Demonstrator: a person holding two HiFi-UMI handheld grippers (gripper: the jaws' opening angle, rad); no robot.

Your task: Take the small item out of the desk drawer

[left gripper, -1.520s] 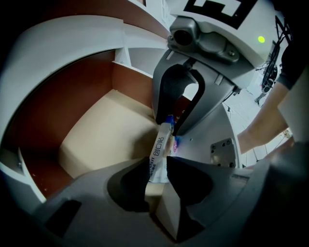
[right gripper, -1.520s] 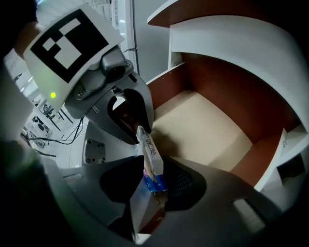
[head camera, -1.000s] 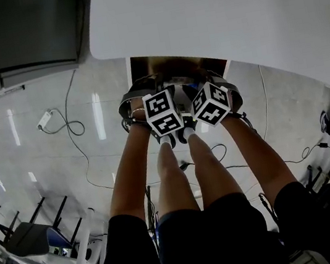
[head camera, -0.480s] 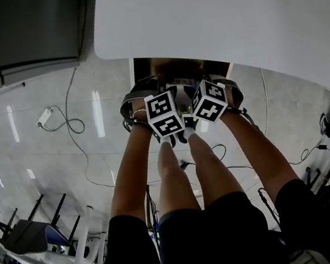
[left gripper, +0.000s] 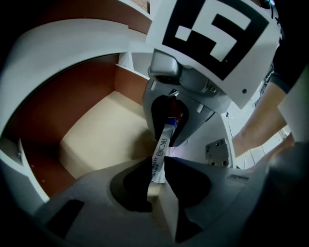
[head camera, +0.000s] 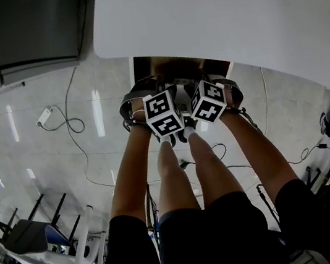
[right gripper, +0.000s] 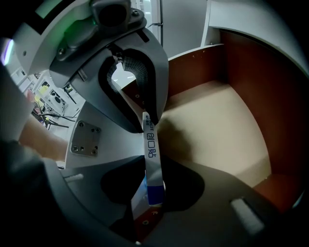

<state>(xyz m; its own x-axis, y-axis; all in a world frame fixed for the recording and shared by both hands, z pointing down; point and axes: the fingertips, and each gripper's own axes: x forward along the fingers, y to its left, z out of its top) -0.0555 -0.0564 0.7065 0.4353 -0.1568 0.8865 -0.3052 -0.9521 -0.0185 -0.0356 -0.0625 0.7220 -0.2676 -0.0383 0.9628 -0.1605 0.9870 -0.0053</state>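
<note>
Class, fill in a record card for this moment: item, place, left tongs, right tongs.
item: thin white strip with print and a blue end
place: over the open drawer, spanning both tongs
left tongs: shut on the white end; jaws have just been closing
right tongs: blue end between the jaws, which have just been closing; grip unclear

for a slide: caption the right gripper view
right gripper, jaws just closing, a white strip between them, over the open drawer
</note>
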